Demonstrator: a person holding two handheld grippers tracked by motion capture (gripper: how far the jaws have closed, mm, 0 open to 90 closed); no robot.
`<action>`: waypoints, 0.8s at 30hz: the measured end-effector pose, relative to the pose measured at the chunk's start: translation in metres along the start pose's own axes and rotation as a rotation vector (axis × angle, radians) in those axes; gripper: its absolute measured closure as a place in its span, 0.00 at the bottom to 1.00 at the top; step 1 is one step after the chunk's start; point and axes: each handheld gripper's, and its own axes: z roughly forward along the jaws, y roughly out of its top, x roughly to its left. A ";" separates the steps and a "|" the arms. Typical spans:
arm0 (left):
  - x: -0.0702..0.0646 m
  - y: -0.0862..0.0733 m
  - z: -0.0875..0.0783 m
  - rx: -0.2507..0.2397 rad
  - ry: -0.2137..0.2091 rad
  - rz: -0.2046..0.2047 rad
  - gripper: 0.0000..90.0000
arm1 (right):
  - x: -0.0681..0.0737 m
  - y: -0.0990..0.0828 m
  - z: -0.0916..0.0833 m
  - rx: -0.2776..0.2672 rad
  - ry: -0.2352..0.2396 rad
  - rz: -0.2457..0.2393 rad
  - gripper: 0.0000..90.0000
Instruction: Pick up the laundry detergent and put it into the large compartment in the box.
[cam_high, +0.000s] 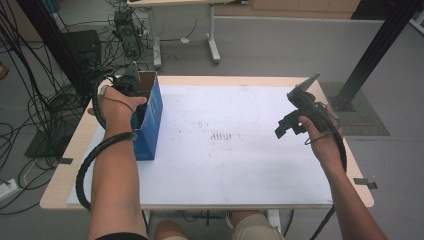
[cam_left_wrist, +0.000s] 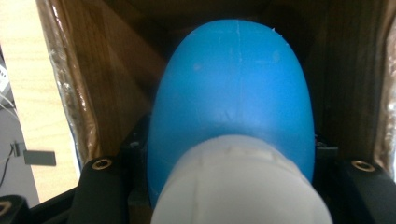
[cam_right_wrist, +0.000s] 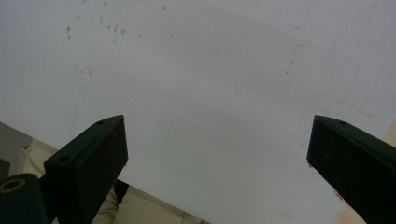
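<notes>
Down inside box (cam_high: 150, 120), bottle (cam_left_wrist: 233, 102) gripped.

High view above table (cam_high: 225, 165), facing forward-down; left gripper view close inside box (cam_high: 148, 117); right gripper view near table, shared white sheet (cam_right_wrist: 210, 70).

Table (cam_high: 225, 190), white sheet (cam_high: 240, 150); blue box (cam_high: 150, 125) at left edge.

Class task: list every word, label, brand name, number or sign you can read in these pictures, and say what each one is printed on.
None can be read.
Blue cardboard box: no print legible.
Blue-and-white rounded plastic object: plain, no lettering.
White table sheet: dark smudges, not writing.
</notes>
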 end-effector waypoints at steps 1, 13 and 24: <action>0.000 0.000 0.000 0.002 0.000 0.001 0.42 | 0.000 0.000 0.000 0.001 0.000 0.000 0.06; -0.001 -0.002 0.001 -0.011 0.001 -0.003 0.42 | -0.002 -0.001 -0.002 -0.005 -0.003 0.006 0.06; 0.002 -0.001 0.002 -0.009 -0.005 -0.007 0.42 | 0.000 0.002 0.001 0.003 -0.009 0.006 0.06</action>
